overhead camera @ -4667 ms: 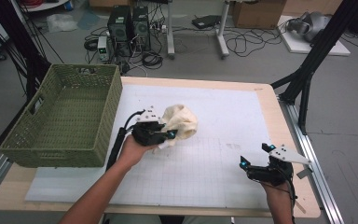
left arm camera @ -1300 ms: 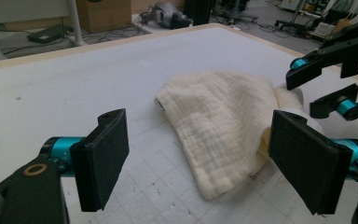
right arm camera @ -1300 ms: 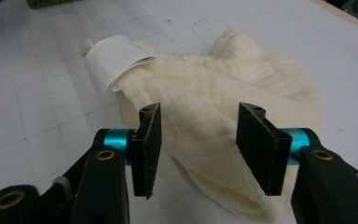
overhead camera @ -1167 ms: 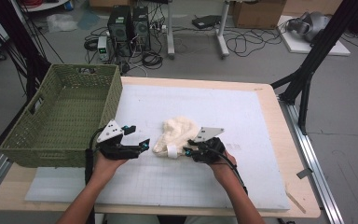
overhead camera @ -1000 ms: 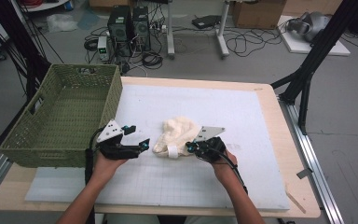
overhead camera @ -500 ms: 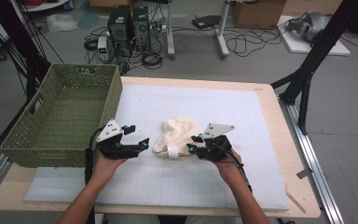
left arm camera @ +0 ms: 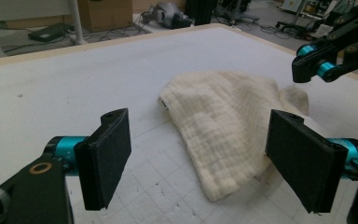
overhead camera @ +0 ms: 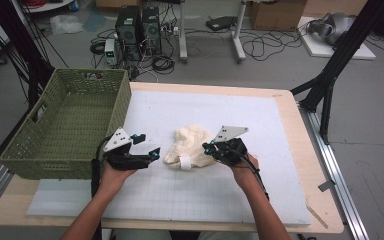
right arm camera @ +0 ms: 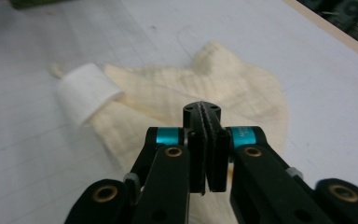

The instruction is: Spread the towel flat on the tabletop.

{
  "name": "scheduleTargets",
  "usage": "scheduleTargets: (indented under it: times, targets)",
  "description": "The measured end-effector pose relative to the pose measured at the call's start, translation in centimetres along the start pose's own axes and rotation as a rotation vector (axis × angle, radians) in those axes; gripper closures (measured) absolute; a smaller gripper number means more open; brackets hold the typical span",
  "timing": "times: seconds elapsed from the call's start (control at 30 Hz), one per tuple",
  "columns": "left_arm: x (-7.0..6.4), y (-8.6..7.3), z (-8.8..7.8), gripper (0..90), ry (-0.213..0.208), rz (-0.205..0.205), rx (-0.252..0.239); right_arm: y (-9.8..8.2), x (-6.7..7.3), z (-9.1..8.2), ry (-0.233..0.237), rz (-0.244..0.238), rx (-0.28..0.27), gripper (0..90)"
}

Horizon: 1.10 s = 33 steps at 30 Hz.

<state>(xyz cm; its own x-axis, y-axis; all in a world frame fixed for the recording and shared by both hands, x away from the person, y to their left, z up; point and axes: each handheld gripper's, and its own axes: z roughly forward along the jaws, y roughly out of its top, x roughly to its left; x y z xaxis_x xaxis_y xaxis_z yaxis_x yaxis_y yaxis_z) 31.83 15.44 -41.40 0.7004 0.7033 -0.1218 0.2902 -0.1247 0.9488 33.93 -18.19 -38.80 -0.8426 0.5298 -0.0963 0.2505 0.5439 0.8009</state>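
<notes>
The right gripper [overhead camera: 211, 148] sat at the right edge of a cream cloth [overhead camera: 190, 147] near the middle of the white mat [overhead camera: 260, 130]. Its jaws had just been closing and looked pressed together w/ no gap; whether a fold of cloth was pinched between them couldn't be told. The cloth spread out ahead of those jaws, touching them.

The left gripper [overhead camera: 147, 150] hovered just left of the cloth, apart from it, jaws wide and nothing between the pads. Behind it, at the mat's left edge, stood a green basket [overhead camera: 65, 125].

In the right gripper view, the right gripper [right arm camera: 204, 140] showed its pads meeting, plus a white label [right arm camera: 83, 98] looped at the cloth's [right arm camera: 205, 84] edge; the high view gave that label as a small tab only. In the left gripper view, the left gripper [left arm camera: 209, 158] framed the cloth [left arm camera: 219, 121] between its pads [left arm camera: 105, 154], showing the crinkled weave and the right gripper's tips [left arm camera: 317, 65] at the far side.
</notes>
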Motion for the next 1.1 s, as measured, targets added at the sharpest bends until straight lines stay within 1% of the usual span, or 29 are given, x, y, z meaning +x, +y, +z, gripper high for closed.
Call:
scheduleTargets:
  times: [0.03,0.07,0.1,0.17,0.2,0.27,0.3,0.33,0.37,0.4,0.43,0.47,0.57,0.6,0.67,0.73,0.8,0.83,0.87,0.9,0.93,0.97,1.0,1.03,1.07,1.1]
  targets:
    - [0.0,0.0,0.0,22.9,0.002,0.001,-0.002,0.1,0.2,0.0,0.018,-0.002,-0.006,64.3]
    - [0.1,0.0,0.0,22.9,0.002,0.002,-0.002,0.2,0.6,0.1,0.025,-0.014,-0.005,56.1]
    - [0.1,0.0,0.0,22.9,0.003,0.002,-0.001,0.1,1.0,0.4,0.035,-0.028,-0.002,49.8]
    - [0.1,0.0,0.0,22.9,0.002,0.002,0.001,-0.1,1.8,1.2,0.041,-0.049,0.010,41.9]
    - [0.1,0.0,0.0,23.0,0.003,0.003,-0.001,-0.2,2.1,1.6,0.027,-0.062,0.021,36.4]
    - [0.0,0.0,0.0,23.0,0.003,0.003,-0.003,-0.6,2.5,2.6,0.009,-0.076,0.040,35.0]
    - [0.0,0.0,0.0,23.0,0.003,0.003,-0.004,-0.7,2.6,3.0,-0.007,-0.087,0.054,36.4]
    - [0.1,0.0,0.0,23.0,0.001,0.003,-0.001,-0.8,2.6,3.3,-0.013,-0.098,0.070,48.0]
    - [0.1,0.0,0.0,23.0,0.002,0.003,0.001,-0.9,2.5,3.4,0.001,-0.107,0.088,63.7]
    - [0.1,0.0,0.0,23.0,0.003,0.000,0.001,-0.8,2.4,3.3,-0.010,-0.116,0.096,80.4]
    - [0.1,0.0,0.0,23.0,0.002,0.000,0.000,-0.8,2.2,3.0,-0.011,-0.111,0.087,85.9]
    - [0.1,0.0,0.0,23.0,0.002,-0.002,0.000,-0.7,1.9,2.5,-0.019,-0.087,0.067,86.6]
    - [0.1,-0.1,0.0,23.1,0.001,-0.001,0.000,-0.7,0.4,0.8,-0.021,0.017,-0.001,86.8]
    - [0.1,-0.1,0.0,23.2,0.002,0.000,0.002,-0.7,-0.3,0.1,-0.039,0.058,-0.022,86.8]
    - [0.1,-0.1,0.0,23.3,0.001,-0.002,0.001,-0.9,-1.6,-1.3,-0.093,0.144,-0.047,86.6]
    - [0.1,-0.1,0.1,23.3,0.000,-0.005,0.001,-1.2,-3.1,-2.5,-0.179,0.187,-0.046,86.6]
    - [0.2,-0.1,0.1,23.4,-0.001,-0.003,0.004,-1.7,-4.7,-3.5,-0.261,0.249,-0.044,86.6]
    - [0.2,-0.1,0.1,23.4,-0.002,-0.002,0.007,-1.9,-5.3,-3.8,-0.286,0.276,-0.049,86.6]
    - [0.2,-0.1,0.1,23.4,-0.002,-0.002,0.007,-2.4,-6.2,-4.1,-0.321,0.330,-0.043,86.6]
    - [0.2,-0.1,0.1,23.5,-0.002,-0.002,0.007,-2.8,-6.9,-4.1,-0.343,0.355,-0.018,86.3]
    - [0.2,-0.1,0.1,23.5,-0.003,-0.002,0.007,-3.3,-7.4,-4.0,-0.358,0.372,0.024,85.3]
    - [0.3,-0.1,0.1,23.5,-0.004,-0.002,0.006,-3.8,-7.9,-3.8,-0.379,0.385,0.067,80.3]
    - [0.3,-0.1,0.1,23.6,-0.005,-0.004,0.003,-4.2,-8.1,-3.7,-0.388,0.397,0.088,70.6]
    - [0.2,-0.1,0.1,23.7,-0.003,-0.007,0.002,-4.7,-8.3,-3.7,-0.393,0.411,0.099,63.6]
    - [0.3,-0.1,0.1,23.7,-0.004,-0.007,0.001,-4.9,-8.2,-3.9,-0.404,0.399,0.081,57.9]
    - [0.3,-0.1,0.1,23.7,-0.004,-0.007,0.001,-4.9,-8.0,-4.2,-0.409,0.381,0.052,53.0]
